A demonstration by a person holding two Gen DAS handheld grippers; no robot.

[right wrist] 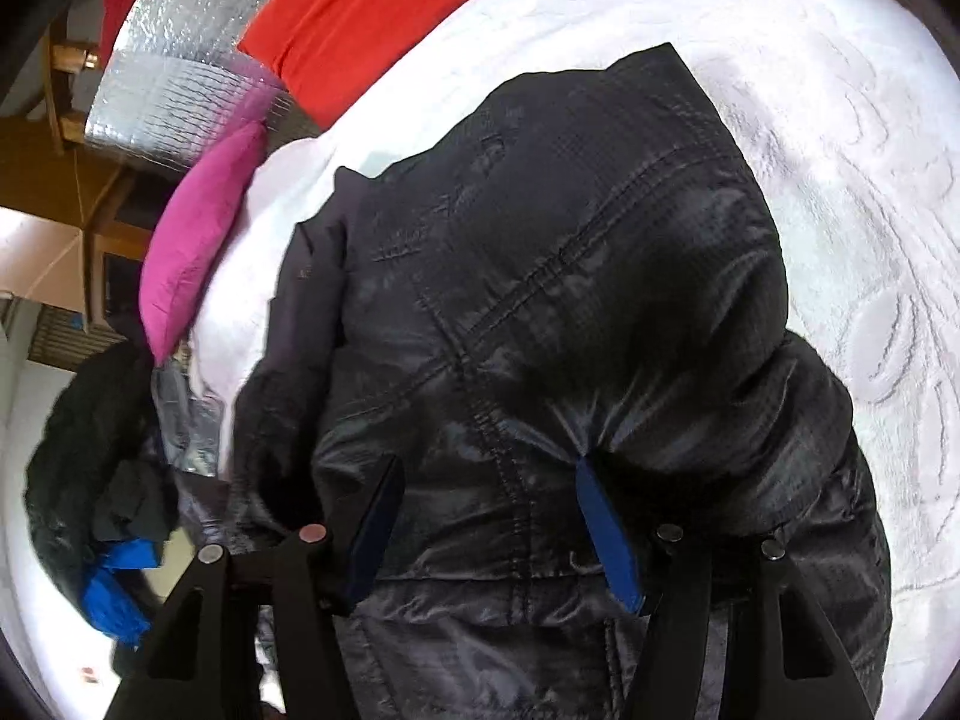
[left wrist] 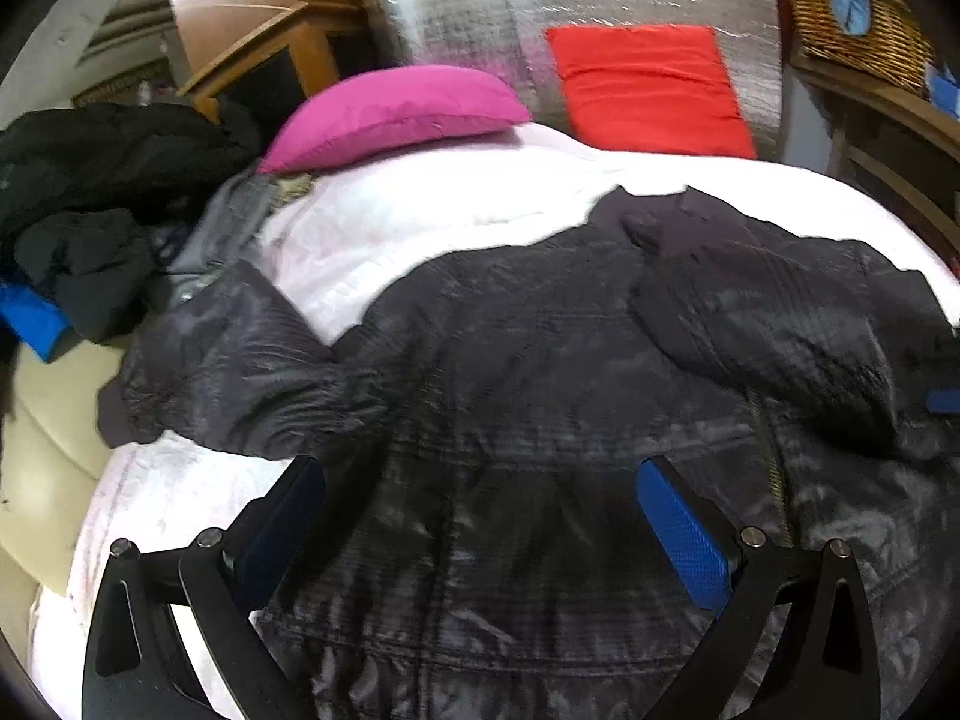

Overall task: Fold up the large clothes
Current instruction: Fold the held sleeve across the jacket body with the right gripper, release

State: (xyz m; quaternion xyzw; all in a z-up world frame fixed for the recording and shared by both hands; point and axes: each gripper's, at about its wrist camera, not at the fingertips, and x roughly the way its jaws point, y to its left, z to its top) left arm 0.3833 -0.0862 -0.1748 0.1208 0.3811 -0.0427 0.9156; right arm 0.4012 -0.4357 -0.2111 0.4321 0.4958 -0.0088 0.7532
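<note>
Right wrist view shows the big black jacket (right wrist: 540, 312) lying on the white bed cover (right wrist: 840, 180). A puffy fold of it sits squeezed between the blue pads of the right gripper (right wrist: 486, 516), likely so that part can be lifted and folded over. The left gripper (left wrist: 480, 516) hangs over the jacket's middle with its jaws wide apart, gripping nothing. One sleeve (left wrist: 240, 372) reaches the bed's left edge. White cover lies bare up toward the pink pillow (left wrist: 396, 114), giving room to fold.
</note>
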